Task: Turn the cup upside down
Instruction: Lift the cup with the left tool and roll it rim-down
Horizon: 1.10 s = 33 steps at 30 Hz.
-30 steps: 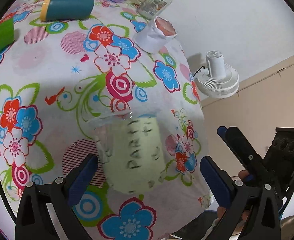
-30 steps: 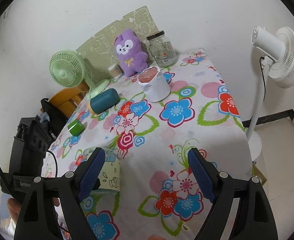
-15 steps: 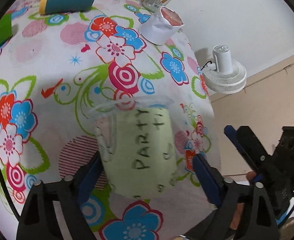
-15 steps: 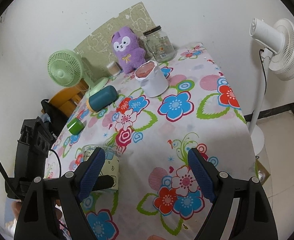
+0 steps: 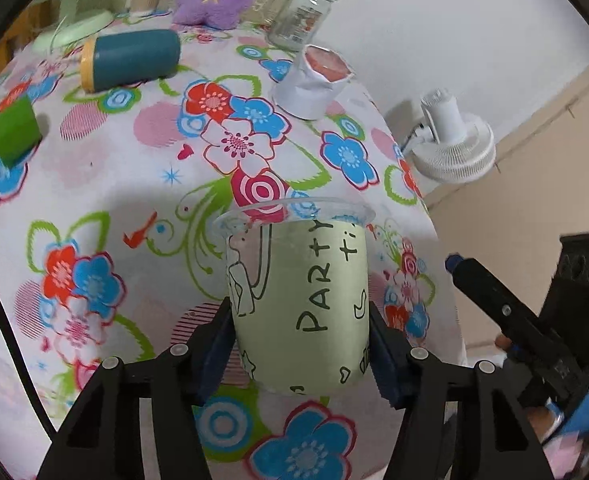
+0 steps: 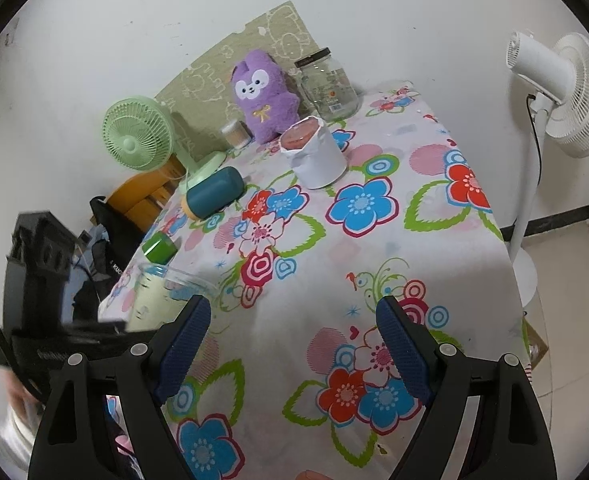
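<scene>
Left hand-held gripper (image 5: 300, 344) pinches the upright cup (image 5: 298, 300); right hand-held gripper (image 6: 294, 344) hangs spread over the tablecloth (image 6: 314, 288).

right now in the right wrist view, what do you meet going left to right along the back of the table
green desk fan → small jar of sticks → purple plush → glass jar → white standing fan, off the table
</scene>
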Motion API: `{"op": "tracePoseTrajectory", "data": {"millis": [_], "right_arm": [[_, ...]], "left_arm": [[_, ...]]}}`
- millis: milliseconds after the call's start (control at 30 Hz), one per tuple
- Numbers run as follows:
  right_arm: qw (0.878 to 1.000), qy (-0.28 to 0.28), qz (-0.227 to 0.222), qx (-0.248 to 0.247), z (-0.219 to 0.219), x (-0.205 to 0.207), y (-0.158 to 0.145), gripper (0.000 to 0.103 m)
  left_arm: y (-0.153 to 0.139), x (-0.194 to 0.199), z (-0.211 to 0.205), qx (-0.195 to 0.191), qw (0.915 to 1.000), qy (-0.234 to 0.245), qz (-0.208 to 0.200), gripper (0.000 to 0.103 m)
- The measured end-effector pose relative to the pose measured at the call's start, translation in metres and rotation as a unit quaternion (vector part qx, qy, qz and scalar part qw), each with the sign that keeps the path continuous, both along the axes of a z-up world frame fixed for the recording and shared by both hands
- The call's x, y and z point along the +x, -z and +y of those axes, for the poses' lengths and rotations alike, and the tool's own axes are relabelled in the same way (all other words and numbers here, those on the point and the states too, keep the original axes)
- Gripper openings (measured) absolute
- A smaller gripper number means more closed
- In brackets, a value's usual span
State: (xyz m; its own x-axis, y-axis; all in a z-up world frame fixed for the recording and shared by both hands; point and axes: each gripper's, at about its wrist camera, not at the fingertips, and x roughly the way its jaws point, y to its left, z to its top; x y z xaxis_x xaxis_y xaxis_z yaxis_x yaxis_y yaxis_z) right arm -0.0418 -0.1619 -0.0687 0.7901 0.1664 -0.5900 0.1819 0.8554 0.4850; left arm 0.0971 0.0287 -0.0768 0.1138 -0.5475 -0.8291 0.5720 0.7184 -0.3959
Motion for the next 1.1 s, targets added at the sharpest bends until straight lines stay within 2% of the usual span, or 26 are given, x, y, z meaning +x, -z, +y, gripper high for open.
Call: {"op": "tracePoseTrajectory", "data": {"millis": [133, 233, 367, 400, 600, 733, 867, 967, 1100], "right_arm": [[1.000, -0.019, -0.009, -0.003, 0.009, -0.001, 0.002, 0.087], [0.998, -0.048, -0.028, -0.013, 0.022, -0.002, 0.002, 0.087], [0.992, -0.095, -0.054, -0.062, 0.048, -0.002, -0.001, 0.087], [0.989, -0.113, -0.064, -0.072, 0.055, -0.004, -0.003, 0.087], [0.971, -0.186, -0.107, -0.103, 0.085, -0.011, -0.008, 0.087], [0.967, -0.208, -0.109, -0.103, 0.099, -0.013, -0.003, 0.087], [0.964, -0.212, -0.090, -0.134, 0.113, -0.011, 0.008, 0.087], [0.960, -0.229, -0.099, -0.128, 0.119, -0.017, 0.011, 0.087], [0.956, -0.243, -0.113, -0.119, 0.126, -0.022, 0.013, 0.087]], "left_arm": [[-0.021, 0.007, 0.007, 0.058, 0.9968, 0.050, -0.023, 0.062], [-0.038, 0.011, 0.016, 0.123, 0.9874, 0.087, -0.050, 0.062], [-0.052, 0.018, 0.023, 0.212, 0.9663, 0.128, -0.070, 0.063], [-0.053, 0.018, 0.024, 0.224, 0.9627, 0.134, -0.071, 0.063], [-0.047, 0.013, 0.024, 0.320, 0.9279, 0.179, -0.070, 0.063], [-0.034, -0.001, 0.022, 0.376, 0.8978, 0.220, -0.065, 0.063], [-0.011, -0.013, 0.022, 0.449, 0.8499, 0.266, -0.075, 0.063], [-0.004, -0.014, 0.021, 0.476, 0.8312, 0.281, -0.057, 0.063], [0.001, -0.011, 0.025, 0.526, 0.7953, 0.296, -0.061, 0.063]]}}
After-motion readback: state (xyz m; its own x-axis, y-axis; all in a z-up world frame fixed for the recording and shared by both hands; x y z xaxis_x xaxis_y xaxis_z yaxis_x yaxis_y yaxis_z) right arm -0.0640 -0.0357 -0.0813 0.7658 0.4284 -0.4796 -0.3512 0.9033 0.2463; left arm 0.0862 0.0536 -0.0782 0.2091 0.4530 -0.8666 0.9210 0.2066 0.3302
